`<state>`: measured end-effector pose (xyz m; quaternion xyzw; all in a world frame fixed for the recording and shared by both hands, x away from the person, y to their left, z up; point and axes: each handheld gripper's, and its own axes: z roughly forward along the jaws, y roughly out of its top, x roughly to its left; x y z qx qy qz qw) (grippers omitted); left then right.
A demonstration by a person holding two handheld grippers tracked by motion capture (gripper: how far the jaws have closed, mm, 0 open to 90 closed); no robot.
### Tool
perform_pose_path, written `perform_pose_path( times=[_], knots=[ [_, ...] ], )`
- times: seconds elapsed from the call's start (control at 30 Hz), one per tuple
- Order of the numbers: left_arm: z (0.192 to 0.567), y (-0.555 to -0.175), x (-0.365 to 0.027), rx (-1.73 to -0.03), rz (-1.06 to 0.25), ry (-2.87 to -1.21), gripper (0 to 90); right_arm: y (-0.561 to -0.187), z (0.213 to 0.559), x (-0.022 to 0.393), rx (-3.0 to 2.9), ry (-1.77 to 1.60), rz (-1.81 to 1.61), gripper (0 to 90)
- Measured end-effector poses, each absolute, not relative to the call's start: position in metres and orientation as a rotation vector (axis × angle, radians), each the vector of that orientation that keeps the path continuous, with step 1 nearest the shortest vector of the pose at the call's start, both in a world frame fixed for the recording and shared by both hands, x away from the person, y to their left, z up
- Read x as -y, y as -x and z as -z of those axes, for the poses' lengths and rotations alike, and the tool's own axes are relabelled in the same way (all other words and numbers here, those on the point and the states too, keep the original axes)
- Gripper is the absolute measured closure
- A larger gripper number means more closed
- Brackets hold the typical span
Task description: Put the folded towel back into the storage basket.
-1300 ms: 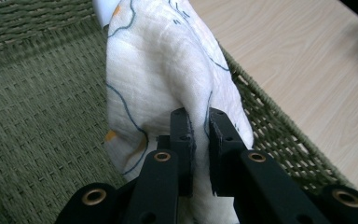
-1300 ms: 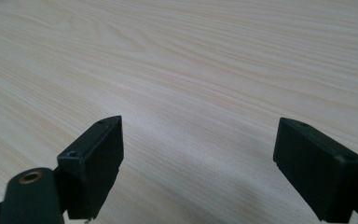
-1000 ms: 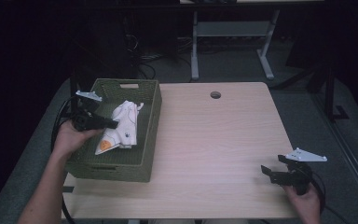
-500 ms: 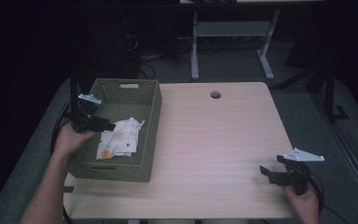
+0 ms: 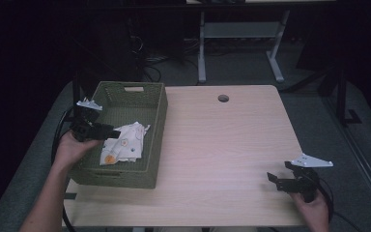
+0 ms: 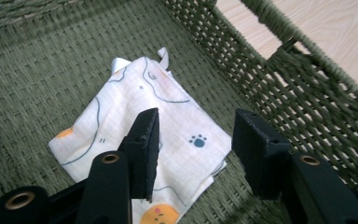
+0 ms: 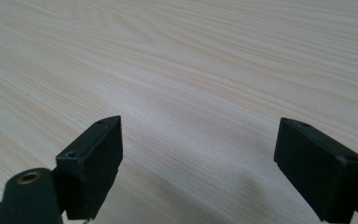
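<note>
Left tongs (image 6: 193,154) just opened, letting printed cloth (image 5: 123,147) drop flat into green basket (image 5: 157,116); right tongs (image 7: 198,168) open, empty, over worktop (image 5: 222,145).

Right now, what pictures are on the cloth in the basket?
White cloth with a blue paw print and orange shapes; left gripper view.

Left gripper (image 6: 196,149), jaws just opened, above the white printed cloth (image 6: 140,140) lying in the green woven basket (image 6: 37,70).

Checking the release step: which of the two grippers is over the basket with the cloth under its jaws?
The left gripper: it hangs over the green basket, jaws just opened, above the printed cloth. The right gripper sits open over bare table.
</note>
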<state>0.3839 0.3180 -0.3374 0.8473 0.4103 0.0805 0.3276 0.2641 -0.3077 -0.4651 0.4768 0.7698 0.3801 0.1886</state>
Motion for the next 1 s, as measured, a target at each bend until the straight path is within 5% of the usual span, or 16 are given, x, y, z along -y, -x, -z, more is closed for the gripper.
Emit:
perform_pose_path(
  times=[1.0],
  knots=[
    [0.323,-0.365,-0.282,-0.993,-0.199,-2.162,30.4,-0.262,0.463,0.306,-2.168,-1.327,-1.074,14.4]
  ],
)
